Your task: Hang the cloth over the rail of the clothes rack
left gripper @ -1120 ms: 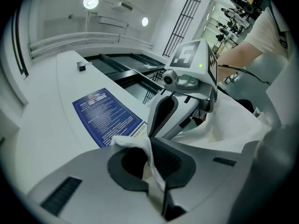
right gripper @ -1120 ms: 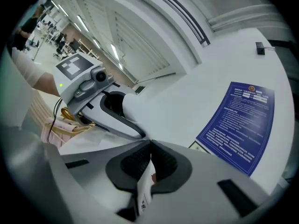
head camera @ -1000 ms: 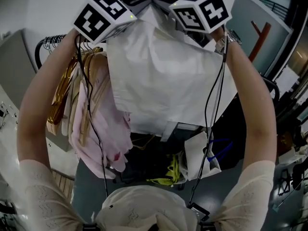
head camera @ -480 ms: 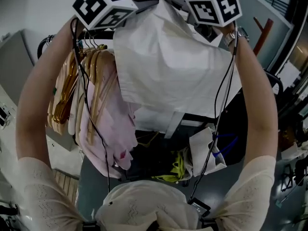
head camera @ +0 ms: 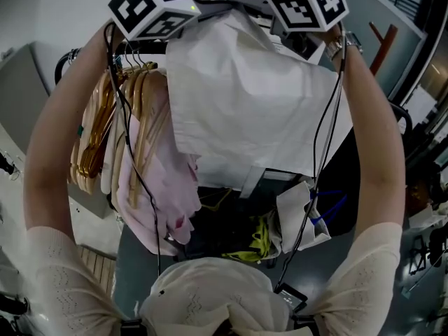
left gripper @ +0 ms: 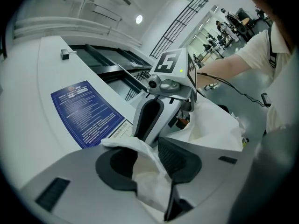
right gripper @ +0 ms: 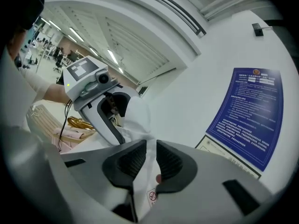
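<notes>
A white cloth [head camera: 245, 103] hangs in a broad sheet below both grippers, in front of the clothes rack. The rack's dark rail [head camera: 64, 63] shows at the left. Both marker cubes sit at the top of the head view, left one [head camera: 150, 9], right one [head camera: 308, 5]; the jaws are hidden there. In the left gripper view my left gripper [left gripper: 147, 148] has just been opening. A crumpled fold of cloth [left gripper: 149, 176] lies loose between its pads. My right gripper [right gripper: 150, 148] is shut on a thin edge of the cloth [right gripper: 140, 120] by a small label.
Several wooden hangers [head camera: 94, 128] and a pink garment [head camera: 157, 187] hang on the rack left of the cloth. A dark cart with yellow cord [head camera: 255, 240] stands below. A blue poster [right gripper: 250, 111] is on the white wall beyond. Black cables trail down from both grippers.
In the head view the two marker cubes stand a little higher and farther apart than a second ago. The cloth has shifted slightly right and hangs much as before.
</notes>
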